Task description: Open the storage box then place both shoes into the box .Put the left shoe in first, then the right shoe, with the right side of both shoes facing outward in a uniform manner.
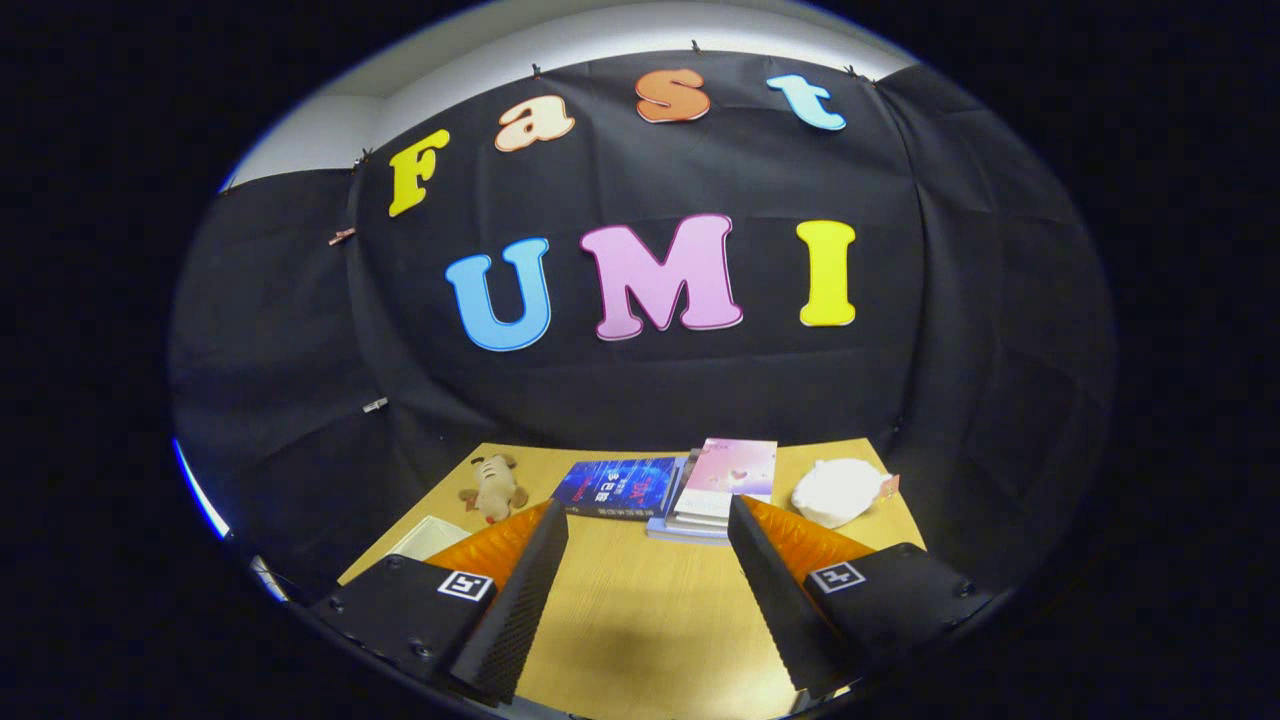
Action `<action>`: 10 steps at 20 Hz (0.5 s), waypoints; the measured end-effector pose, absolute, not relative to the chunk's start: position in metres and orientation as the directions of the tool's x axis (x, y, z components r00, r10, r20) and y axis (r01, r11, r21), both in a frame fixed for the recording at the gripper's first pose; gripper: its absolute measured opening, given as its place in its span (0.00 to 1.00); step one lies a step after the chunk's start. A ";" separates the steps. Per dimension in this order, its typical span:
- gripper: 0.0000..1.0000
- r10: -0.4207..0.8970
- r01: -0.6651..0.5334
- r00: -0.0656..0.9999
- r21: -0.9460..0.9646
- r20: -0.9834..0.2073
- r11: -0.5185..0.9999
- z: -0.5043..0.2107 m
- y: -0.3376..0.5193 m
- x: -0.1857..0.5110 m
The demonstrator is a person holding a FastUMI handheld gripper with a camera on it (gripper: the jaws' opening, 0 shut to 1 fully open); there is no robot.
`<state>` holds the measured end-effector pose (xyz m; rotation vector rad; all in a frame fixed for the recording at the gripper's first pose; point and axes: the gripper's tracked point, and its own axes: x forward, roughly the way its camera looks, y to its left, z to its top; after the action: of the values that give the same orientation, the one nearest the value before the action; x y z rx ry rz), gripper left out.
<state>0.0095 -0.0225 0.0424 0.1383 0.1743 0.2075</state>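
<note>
The gripper point(648, 520) hangs over the table point(640, 610), fingers spread wide with nothing between them. Beyond them, along the table's far edge, lie a plush toy point(493, 488), a blue book point(618, 487), stacked books point(722, 485) and a white bundle point(838, 491).

On the tabletop point(640, 620), beyond the spread claw point(648, 528), a plush toy point(494, 488) lay left, books point(665, 488) in the middle, a pouch point(838, 490) right

The claw point(648, 520) hangs spread, nothing between its fingers, and each finger hides a strip of the table point(640, 610). The left finger covers part of a pale flat thing point(428, 537), too cut off to identify. The white lump point(838, 490) at far right is too small to tell.
</note>
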 end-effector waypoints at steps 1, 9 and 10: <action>0.98 0.214 -0.197 0.968 0.137 -0.130 0.971 0.047 -0.030 0.011; 0.98 0.130 -0.125 0.990 0.085 -0.052 0.988 0.043 -0.070 0.013; 0.98 0.115 -0.110 0.992 0.089 -0.058 0.990 0.038 -0.072 0.014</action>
<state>0.0141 -0.0716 0.0382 0.0853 0.0634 0.1128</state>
